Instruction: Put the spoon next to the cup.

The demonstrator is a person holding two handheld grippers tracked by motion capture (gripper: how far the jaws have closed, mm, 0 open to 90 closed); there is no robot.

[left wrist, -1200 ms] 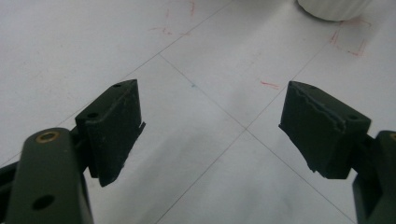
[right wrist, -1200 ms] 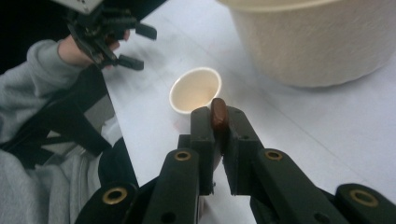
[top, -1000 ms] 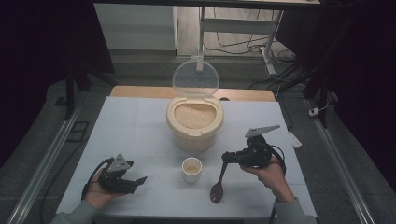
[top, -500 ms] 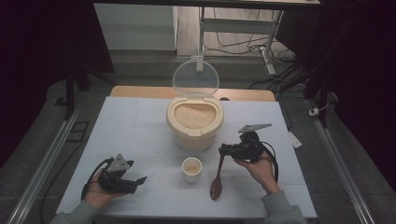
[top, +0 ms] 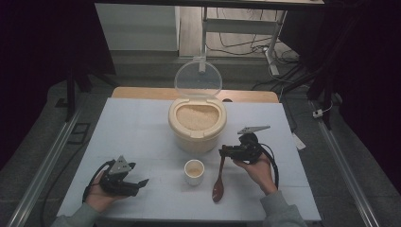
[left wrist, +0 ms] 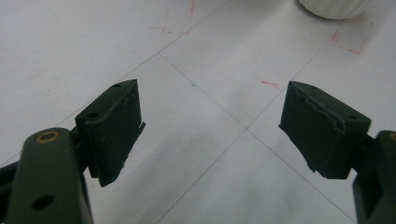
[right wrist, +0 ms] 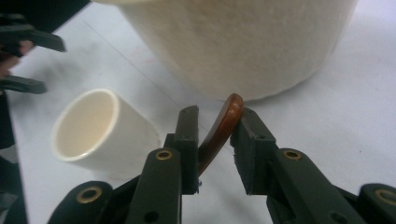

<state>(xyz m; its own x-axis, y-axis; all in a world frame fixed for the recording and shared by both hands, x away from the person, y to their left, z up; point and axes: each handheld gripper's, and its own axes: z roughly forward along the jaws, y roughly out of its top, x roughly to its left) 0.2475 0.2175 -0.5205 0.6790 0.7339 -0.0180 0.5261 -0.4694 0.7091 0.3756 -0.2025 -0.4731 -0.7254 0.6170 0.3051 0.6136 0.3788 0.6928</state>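
Note:
A brown wooden spoon (top: 218, 187) lies on the white table with its bowl toward me and its handle (right wrist: 229, 114) rising between the jaws of my right gripper (top: 222, 152). Those jaws have just been opening; in the right gripper view (right wrist: 218, 115) the handle leans loosely in the gap and is not pinched. A small white cup (top: 194, 171) stands just left of the spoon. Behind it sits a cream container (top: 197, 125) full of rice, its clear lid (top: 198, 78) raised. My left gripper (top: 142, 185) rests low at the front left, open (left wrist: 210, 121), over bare table.
The white table (top: 142, 127) has thin grid lines and red marks. A metal rail (top: 47, 161) runs along its left side and another along the right. In the right gripper view the cup (right wrist: 93, 126) lies close on the left, with the container wall (right wrist: 233, 42) right ahead.
My right hand has come down and slightly left with the spoon, whose bowl now rests on the table. The right jaws have parted around the handle. The left hand has stayed put.

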